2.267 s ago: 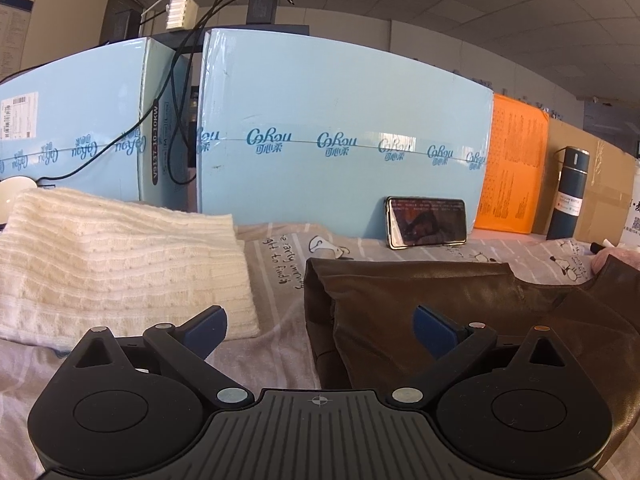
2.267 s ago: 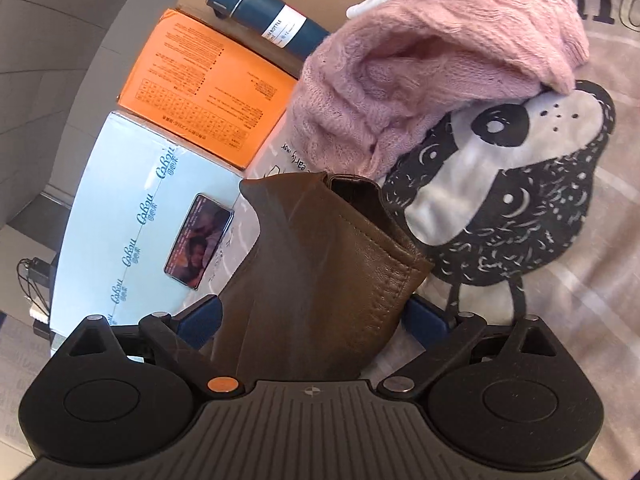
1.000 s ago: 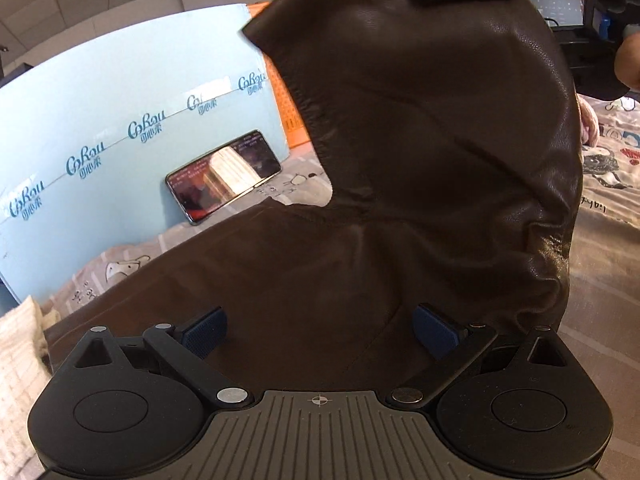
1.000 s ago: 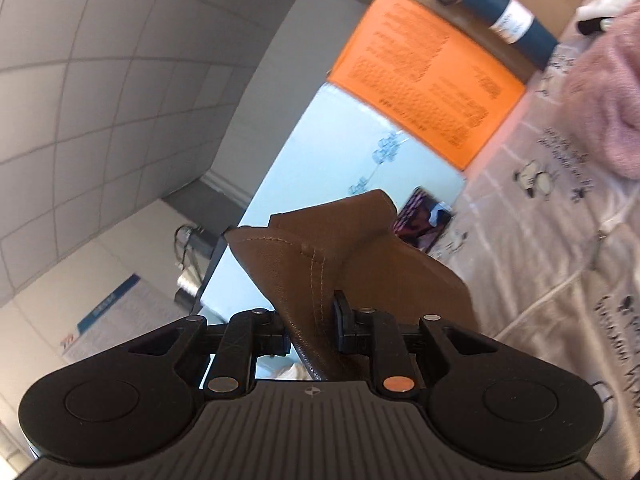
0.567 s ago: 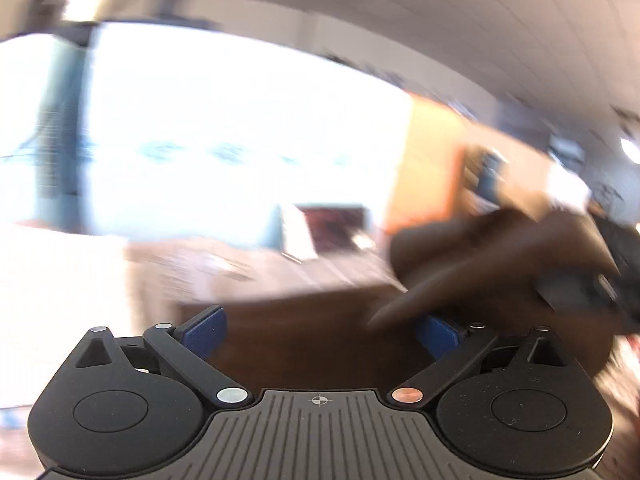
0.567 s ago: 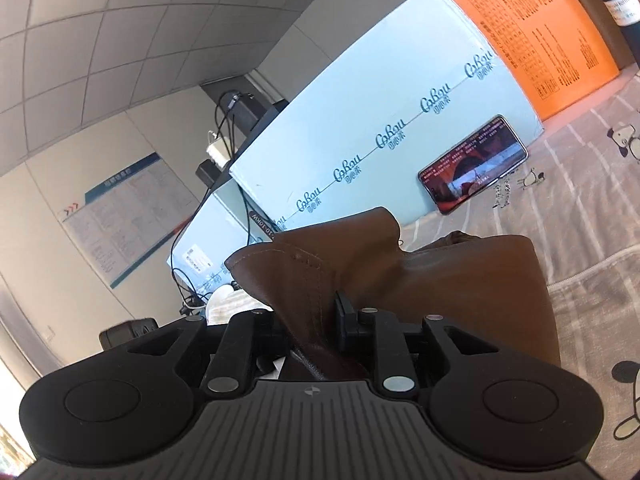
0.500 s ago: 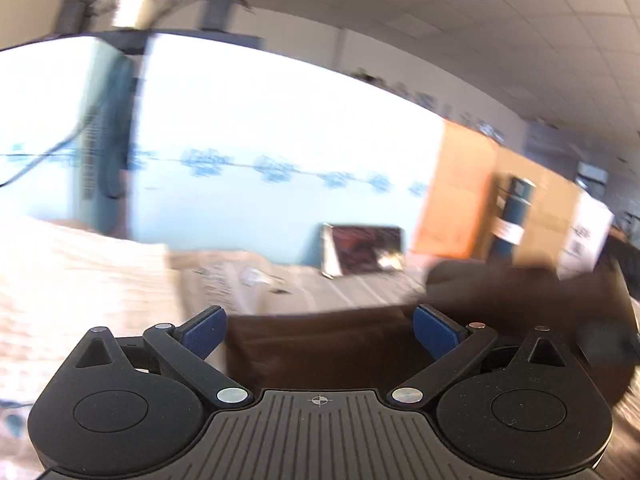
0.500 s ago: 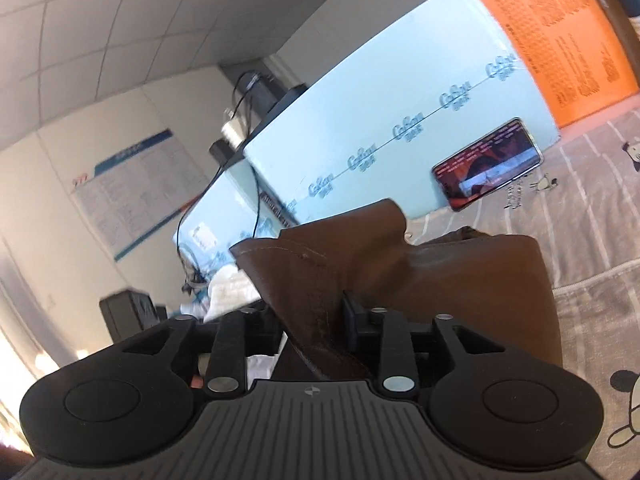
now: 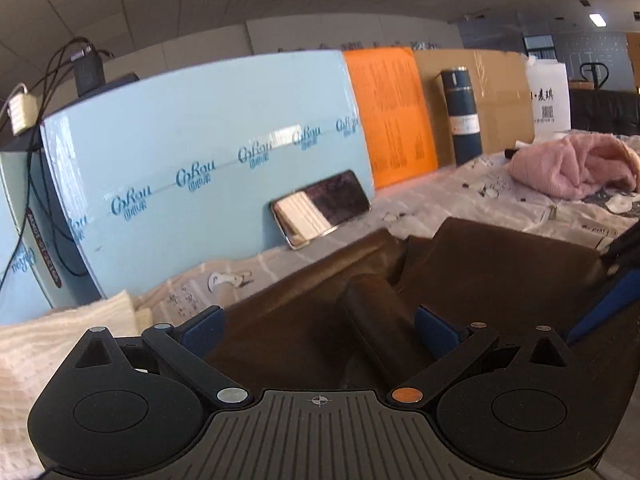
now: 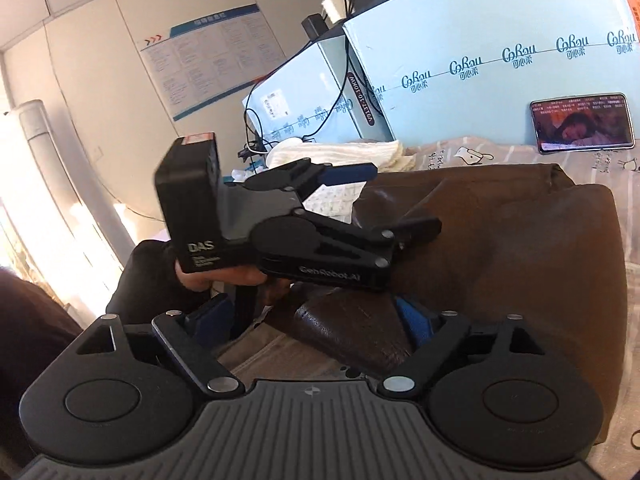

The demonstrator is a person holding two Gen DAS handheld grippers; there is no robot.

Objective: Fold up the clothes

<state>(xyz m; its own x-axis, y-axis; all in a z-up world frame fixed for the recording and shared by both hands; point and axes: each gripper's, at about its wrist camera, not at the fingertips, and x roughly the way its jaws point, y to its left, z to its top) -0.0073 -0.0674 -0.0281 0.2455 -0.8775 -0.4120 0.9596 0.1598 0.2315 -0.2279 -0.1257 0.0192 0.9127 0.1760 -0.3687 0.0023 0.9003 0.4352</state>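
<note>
Down on the printed bedsheet (image 9: 500, 204) now: dark brown leather garment (image 9: 500, 264), no longer hoisted in the air as it was a second ago, lying folded over itself near the sheet's front edge. One rolled fold poking up between the left gripper's (image 9: 318, 322) blue pads, which stand wide apart and press on nothing. Same wide spread there as in the earlier frames.

Right gripper (image 10: 310, 314), clamped tight on a bunched leather edge a second ago, now opening up. Pads parted on either side of a creased brown corner, leather lying between them but not visibly squeezed. Seen from this wrist, the left gripper (image 10: 390, 202) and the hand (image 10: 236, 276) carrying it, hovering over the garment's left end, one finger above the leather and one finger low against it.

Backdrop swung back to level after the ceiling-heavy tilt of a moment ago. Pale blue printed carton (image 9: 208, 152) along the sheet's far edge, black smartphone (image 9: 320, 208) leaning on it with its screen lit. Orange printed panel (image 9: 392, 112) and dark blue flask (image 9: 464, 116) further right along that edge. Cream knitted sweater (image 9: 52, 344) at the left edge, crumpled pink knit (image 9: 576, 164) toward the far right corner, both well apart from the leather.
</note>
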